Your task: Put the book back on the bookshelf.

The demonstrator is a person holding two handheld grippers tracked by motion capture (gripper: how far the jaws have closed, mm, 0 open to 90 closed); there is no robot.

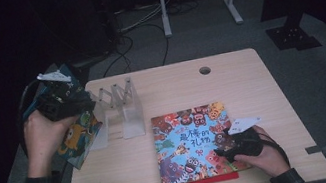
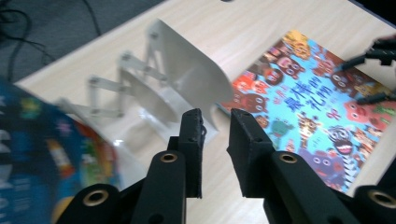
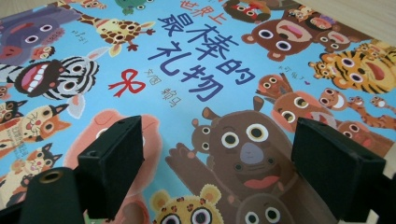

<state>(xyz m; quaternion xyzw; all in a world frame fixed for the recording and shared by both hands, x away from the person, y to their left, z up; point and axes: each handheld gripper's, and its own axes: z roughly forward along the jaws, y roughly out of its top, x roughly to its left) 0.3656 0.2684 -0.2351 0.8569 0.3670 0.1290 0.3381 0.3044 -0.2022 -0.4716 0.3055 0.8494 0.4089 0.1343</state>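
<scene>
Two picture books and an expanding rack on the tabletop [image 1: 130, 178]

The book in the rack's [image 1: 118, 107] left slot [image 1: 75, 135] could tip out, since it leaned against one divider only. It lay just left of the left hand-held gripper [image 2: 215, 120], whose jaws stood slightly apart with nothing between them. The right hand-held gripper [image 3: 215, 154] hovered released over the flat picture book [image 1: 193, 142], near its right edge; a careless push could slide that book off the front.
</scene>
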